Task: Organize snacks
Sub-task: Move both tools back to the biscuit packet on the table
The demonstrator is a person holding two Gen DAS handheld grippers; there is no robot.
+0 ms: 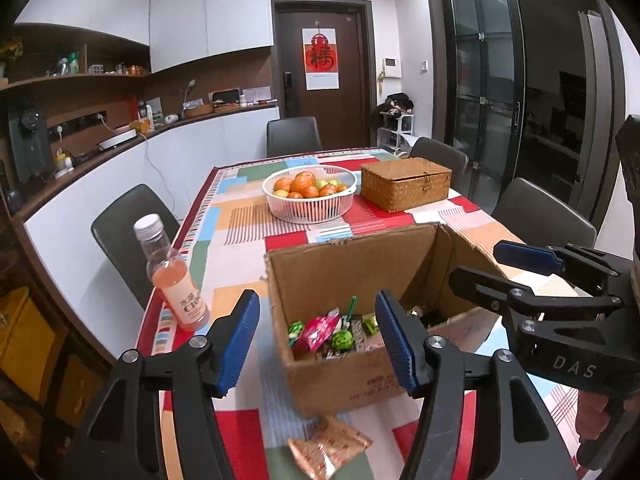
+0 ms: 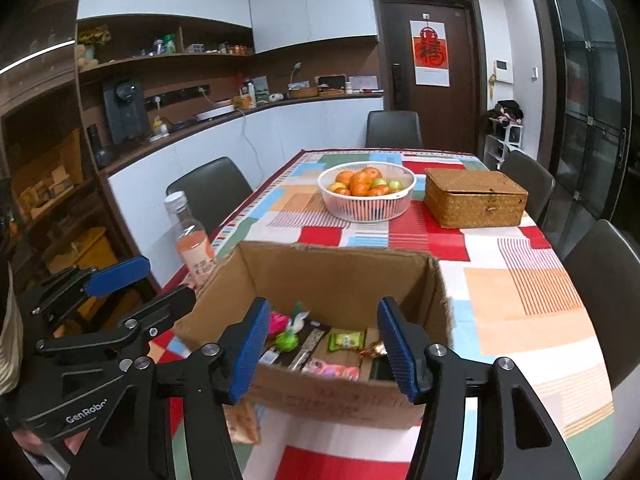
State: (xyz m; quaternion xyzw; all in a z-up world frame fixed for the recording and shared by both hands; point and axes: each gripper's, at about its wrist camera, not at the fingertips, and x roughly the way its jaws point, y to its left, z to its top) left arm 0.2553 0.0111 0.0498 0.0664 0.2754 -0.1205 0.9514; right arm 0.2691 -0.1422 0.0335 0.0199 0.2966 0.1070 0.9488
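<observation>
An open cardboard box [image 1: 340, 268] [image 2: 332, 272] stands on the patterned tablecloth and holds several wrapped snacks [image 1: 324, 332] [image 2: 340, 340]. A brown snack packet [image 1: 328, 446] lies on the cloth in front of the box; its edge shows in the right wrist view [image 2: 244, 420]. My left gripper [image 1: 316, 344] is open and empty, above the box's front left corner. My right gripper [image 2: 324, 350] is open and empty, over the box's front wall. The right gripper also shows in the left wrist view [image 1: 488, 264], and the left gripper in the right wrist view [image 2: 160, 280].
A pink drink bottle [image 1: 176, 276] [image 2: 192, 240] stands at the table's left edge. A white fruit basket [image 1: 310, 192] [image 2: 366, 192] and a lidded wicker box [image 1: 406, 182] [image 2: 474, 198] stand behind the cardboard box. Dark chairs [image 1: 120, 232] surround the table.
</observation>
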